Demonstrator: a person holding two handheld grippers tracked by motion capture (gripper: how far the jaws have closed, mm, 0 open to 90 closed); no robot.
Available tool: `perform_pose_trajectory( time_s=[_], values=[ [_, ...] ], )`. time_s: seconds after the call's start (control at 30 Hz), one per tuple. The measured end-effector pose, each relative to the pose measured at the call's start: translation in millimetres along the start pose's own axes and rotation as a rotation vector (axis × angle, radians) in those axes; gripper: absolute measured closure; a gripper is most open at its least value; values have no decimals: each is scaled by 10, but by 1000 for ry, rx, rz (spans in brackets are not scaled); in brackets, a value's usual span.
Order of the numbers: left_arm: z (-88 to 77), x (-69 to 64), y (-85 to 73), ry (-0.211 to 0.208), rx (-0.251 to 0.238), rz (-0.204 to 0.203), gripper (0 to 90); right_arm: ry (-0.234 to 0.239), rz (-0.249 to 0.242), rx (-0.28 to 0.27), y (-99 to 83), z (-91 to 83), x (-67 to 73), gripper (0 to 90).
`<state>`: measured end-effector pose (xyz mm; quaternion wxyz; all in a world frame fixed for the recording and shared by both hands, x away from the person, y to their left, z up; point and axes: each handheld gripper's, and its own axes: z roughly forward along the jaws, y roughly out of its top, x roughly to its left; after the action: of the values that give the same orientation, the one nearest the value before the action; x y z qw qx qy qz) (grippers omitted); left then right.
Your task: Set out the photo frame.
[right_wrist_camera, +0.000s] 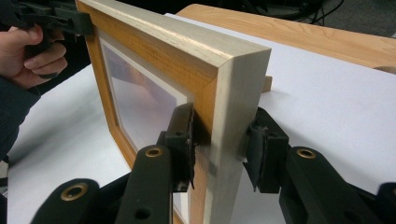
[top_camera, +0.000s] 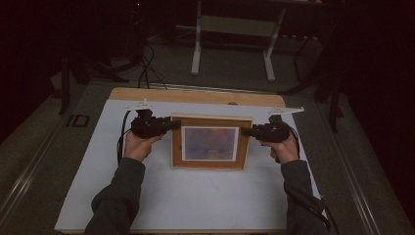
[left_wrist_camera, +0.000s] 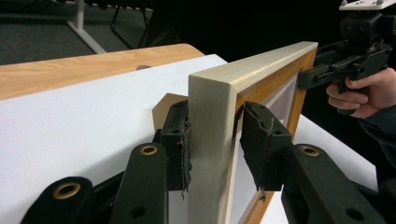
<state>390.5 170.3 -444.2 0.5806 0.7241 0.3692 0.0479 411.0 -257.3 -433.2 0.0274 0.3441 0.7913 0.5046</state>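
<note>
High view shows a wooden picture frame (top_camera: 211, 142) standing upright at the centre of the white sheet (top_camera: 195, 196), its long axis running from 9 o'clock to 3 o'clock between your hands. Your left gripper (top_camera: 169, 125) clamps its 9 o'clock upright, one jaw on the front face and one behind; your right gripper (top_camera: 246, 131) clamps the 3 o'clock upright likewise. Both sit equally near. The frame is pale-edged with an orange-brown face, a white mat and a dusky, bluish picture.
</note>
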Motion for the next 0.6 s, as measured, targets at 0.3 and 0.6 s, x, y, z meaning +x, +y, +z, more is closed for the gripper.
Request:
perform_pose_trajectory(
  time_s=[0.3,0.6],
  values=[
    [-4,-9,5,11,3,-3,624,-11,-24,0,0,1,17,639],
    [-65,-9,5,40,6,-4,530,-33,-28,13,-29,7,14,516]
  ],
)
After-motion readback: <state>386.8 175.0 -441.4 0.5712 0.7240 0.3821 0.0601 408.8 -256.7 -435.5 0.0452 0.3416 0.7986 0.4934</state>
